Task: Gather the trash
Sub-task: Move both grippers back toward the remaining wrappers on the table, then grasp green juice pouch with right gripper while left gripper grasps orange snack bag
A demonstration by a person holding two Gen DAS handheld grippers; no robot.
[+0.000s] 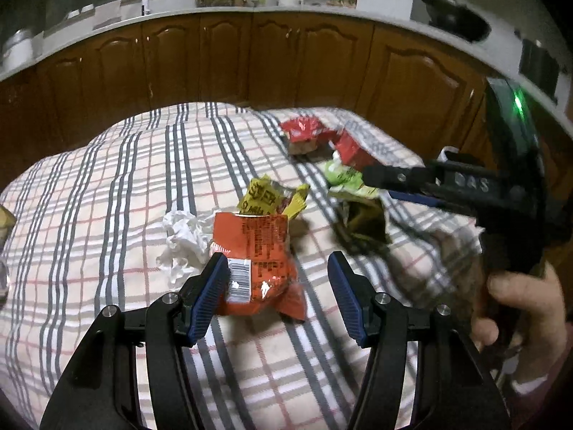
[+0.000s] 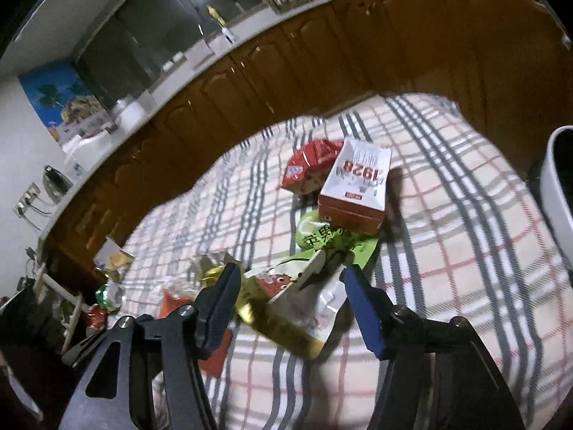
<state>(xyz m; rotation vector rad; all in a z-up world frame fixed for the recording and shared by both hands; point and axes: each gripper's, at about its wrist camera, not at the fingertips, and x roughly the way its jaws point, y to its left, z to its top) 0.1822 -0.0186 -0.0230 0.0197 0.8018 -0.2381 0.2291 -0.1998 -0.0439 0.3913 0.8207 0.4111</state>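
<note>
Directly ahead of the left gripper, whose jaws are spread wide, the orange snack bag is found on the checked tablecloth, its long axis running away between the fingers.

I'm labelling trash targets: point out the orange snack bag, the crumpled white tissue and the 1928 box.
orange snack bag (image 1: 263, 247): left wrist view, printed front.
crumpled white tissue (image 1: 182, 236): left wrist view, middle folds.
1928 box (image 2: 358, 175): right wrist view, white top face.

The white bin is cut off by the right edge.
</note>
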